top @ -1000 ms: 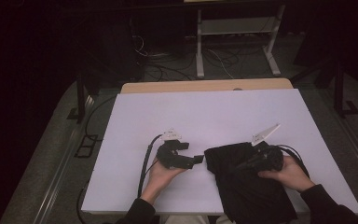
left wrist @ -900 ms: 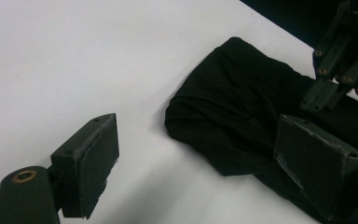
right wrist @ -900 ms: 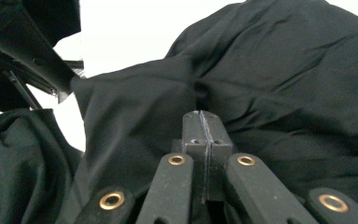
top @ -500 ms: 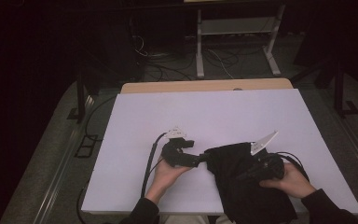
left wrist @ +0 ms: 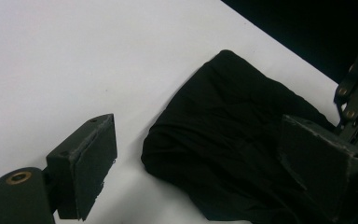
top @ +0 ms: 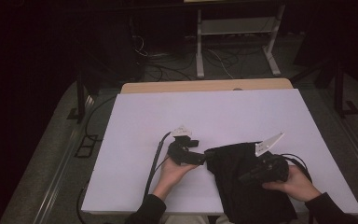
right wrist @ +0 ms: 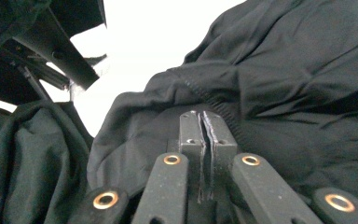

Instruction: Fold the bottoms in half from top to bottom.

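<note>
A black garment (top: 235, 163) lies crumpled on the white table (top: 214, 116) near the front edge, right of centre. My left gripper (top: 206, 157) sits at the garment's left edge and is open. In the left gripper view its jaws stand wide apart around the cloth's rounded edge (left wrist: 223, 135), and the left gripper (left wrist: 196, 128) is not touching it. My right gripper (top: 247, 176) rests on top of the garment. In the right gripper view the right gripper (right wrist: 203, 122) is shut, with a fold of the black garment (right wrist: 279, 88) bunched at its tips.
The left gripper's cable (top: 156, 163) trails across the table toward the front edge. A grey three-cornered plate (top: 268, 143) sticks up from the right gripper. Behind the table stand a white metal frame (top: 235, 42) and loose cables on the dark floor.
My left gripper has slid right to the garment's edge. My right gripper has shifted slightly left and toward the front over the cloth.
</note>
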Demonstrator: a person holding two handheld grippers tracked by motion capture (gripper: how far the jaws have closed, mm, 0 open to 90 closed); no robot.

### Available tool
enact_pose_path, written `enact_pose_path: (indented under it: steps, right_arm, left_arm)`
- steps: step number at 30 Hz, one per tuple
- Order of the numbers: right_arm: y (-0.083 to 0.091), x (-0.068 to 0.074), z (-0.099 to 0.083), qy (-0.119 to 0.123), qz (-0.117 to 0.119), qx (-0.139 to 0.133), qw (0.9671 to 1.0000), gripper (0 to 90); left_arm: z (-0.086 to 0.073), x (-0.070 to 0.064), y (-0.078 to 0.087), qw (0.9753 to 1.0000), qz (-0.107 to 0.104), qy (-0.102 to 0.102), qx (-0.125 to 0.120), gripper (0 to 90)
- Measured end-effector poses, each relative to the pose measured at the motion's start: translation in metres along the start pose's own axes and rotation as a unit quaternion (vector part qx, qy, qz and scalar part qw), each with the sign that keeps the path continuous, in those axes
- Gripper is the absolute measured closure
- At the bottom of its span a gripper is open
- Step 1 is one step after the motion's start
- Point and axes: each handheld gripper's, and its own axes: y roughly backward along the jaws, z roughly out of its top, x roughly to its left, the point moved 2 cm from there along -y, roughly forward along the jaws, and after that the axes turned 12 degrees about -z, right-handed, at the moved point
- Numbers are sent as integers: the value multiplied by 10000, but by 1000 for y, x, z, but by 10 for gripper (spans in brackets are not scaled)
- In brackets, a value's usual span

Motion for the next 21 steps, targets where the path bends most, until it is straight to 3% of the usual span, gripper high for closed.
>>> enact_pose_path:
  steps: [12,21]
  right_arm:
    - [29,-13,13,-29,-262,-446,9987,828]
    - [55,-33,21,-264,-749,-855,9932,679]
  left_arm:
    - [7,4,0,9998,183,15,86,117]
    - [24,5,-3,9996,247,-55,127,118]
